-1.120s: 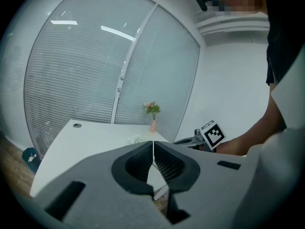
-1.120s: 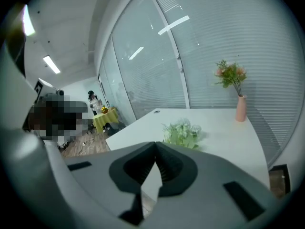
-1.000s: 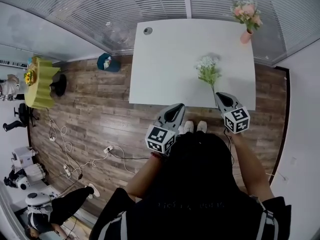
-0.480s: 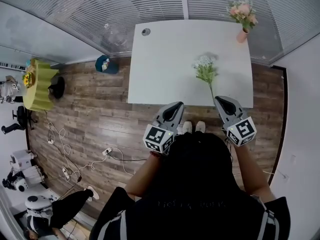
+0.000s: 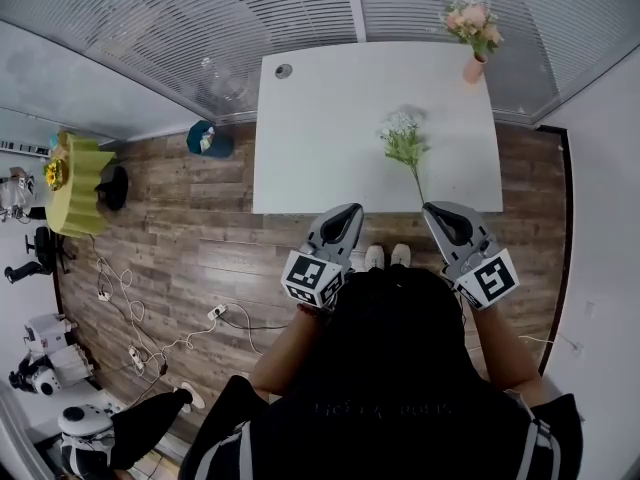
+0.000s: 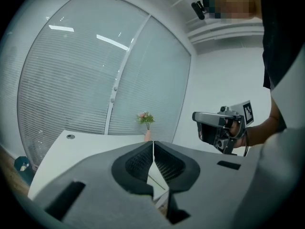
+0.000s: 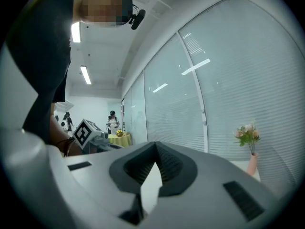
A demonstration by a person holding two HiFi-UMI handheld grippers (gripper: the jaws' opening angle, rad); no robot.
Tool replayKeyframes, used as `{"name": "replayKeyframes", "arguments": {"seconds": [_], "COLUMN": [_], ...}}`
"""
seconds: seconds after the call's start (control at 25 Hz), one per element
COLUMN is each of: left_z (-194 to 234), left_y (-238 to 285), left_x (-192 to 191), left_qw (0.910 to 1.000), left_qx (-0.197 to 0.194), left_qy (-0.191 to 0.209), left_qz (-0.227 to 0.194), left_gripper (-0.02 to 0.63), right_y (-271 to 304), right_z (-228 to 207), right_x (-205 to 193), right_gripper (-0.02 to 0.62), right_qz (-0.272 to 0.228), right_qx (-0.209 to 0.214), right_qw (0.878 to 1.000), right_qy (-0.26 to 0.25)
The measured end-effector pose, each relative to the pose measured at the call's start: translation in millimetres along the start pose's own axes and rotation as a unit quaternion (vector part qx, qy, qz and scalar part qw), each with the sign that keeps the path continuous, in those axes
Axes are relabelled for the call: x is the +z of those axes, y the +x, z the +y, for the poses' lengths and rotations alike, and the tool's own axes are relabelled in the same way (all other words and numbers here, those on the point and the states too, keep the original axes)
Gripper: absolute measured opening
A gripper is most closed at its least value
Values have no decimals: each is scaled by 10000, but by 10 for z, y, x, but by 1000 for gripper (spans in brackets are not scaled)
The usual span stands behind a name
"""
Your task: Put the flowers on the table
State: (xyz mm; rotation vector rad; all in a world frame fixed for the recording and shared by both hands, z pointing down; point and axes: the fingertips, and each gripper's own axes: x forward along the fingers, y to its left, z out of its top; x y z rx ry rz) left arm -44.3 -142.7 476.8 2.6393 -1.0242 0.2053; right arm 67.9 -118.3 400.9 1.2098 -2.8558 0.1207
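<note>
A flower sprig [image 5: 403, 140] with white blooms and a long green stem lies on the white table [image 5: 320, 118], right of its middle, the stem pointing at the near edge. My right gripper [image 5: 440, 213] hovers just off that edge, beside the stem's end and apart from it, jaws shut and empty. My left gripper [image 5: 347, 220] is held further left over the floor, also shut on nothing. In the left gripper view the jaws [image 6: 153, 143] meet, and the right gripper [image 6: 221, 127] shows beyond. The right gripper view shows its own jaws [image 7: 155, 146] shut.
A pink vase of pink flowers [image 5: 471, 30] stands at the table's far right corner, also seen as the vase [image 6: 146, 121] and the vase [image 7: 249, 144]. Window blinds run behind the table. On the wood floor are a teal object [image 5: 208, 140], cables [image 5: 130, 298] and a yellow-draped table [image 5: 75, 173].
The right gripper has drawn back from the stem's end toward the body. The flower sprig stays lying on the table. The left gripper has barely moved.
</note>
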Motion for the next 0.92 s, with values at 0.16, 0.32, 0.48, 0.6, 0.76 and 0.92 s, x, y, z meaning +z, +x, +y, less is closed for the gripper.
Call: {"name": "replayKeyframes", "arguments": {"seconds": [0.16,0.32,0.48,0.6,0.76,0.92], "left_z": [27,14,3,-1,-8,7], "left_y": [7,-9,-20,-56,-69,-61], "left_x": [24,42,52,37,27,38], "left_qw": [10000,10000,10000,10000,10000,10000], "left_qx": [15,-25,15,22,43,50], "left_qy": [1,-23,14,2,2,3], "left_qz": [-34,-37,-37,-62,-76,-77], "left_gripper": [21,21,21,21,21,21], "right_y": [-8,-23,-93,-115,-128,-102], "right_z": [104,114,55,64,84,129], "right_x": [188,149,55,40,53,64], "right_gripper": [31,31,31,31,31,31], "right_qz": [-195,-194,-251,-340,-399,-401], "right_qx": [98,119,76,67,76,166], "right_qw": [9998,9997,9989,9976,9974,9972], "right_qy": [-8,53,394,599,596,607]}}
